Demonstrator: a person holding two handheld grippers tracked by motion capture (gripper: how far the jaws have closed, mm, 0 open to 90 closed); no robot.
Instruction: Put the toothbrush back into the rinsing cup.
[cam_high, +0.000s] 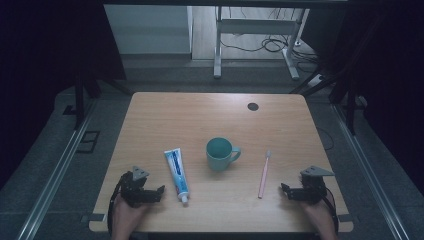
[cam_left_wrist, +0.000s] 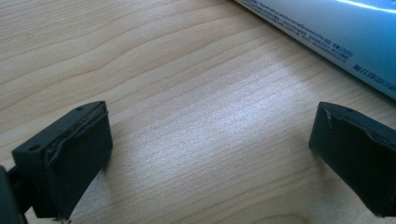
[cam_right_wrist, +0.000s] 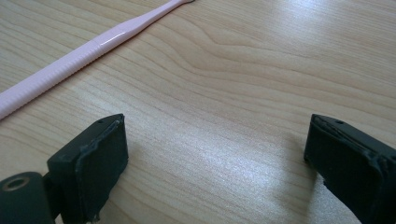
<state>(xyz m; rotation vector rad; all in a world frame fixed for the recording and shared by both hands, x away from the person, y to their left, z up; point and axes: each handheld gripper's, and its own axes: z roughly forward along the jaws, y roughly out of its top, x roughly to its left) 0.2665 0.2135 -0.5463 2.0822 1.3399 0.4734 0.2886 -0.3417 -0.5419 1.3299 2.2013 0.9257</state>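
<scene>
So far nothing on the worktop has been picked up or moved into anything, as far as the pictures show. The toothpaste tube lies flat left of centre, its cap end pointing toward the person. The green mug stands upright in the middle with nothing visible inside it and its handle turned to the right. The pink toothbrush lies flat to the right of the mug, bristles at the far end.

The left hand-held gripper rests low at the near edge, just beside the tube but apart from it. In the left gripper view its jaws stand spread wide with bare wood between them, and the tube runs across the upper right corner, beyond the jaw tips. The right hand-held gripper sits near the toothbrush handle, also clear of it. Its jaws are likewise spread over bare wood, and the handle crosses the upper left of the right gripper view, untouched.

My judgement is that the work is at its very start: each hand is lined up near its own item, and every grasp, lift and placement is left to do.
</scene>
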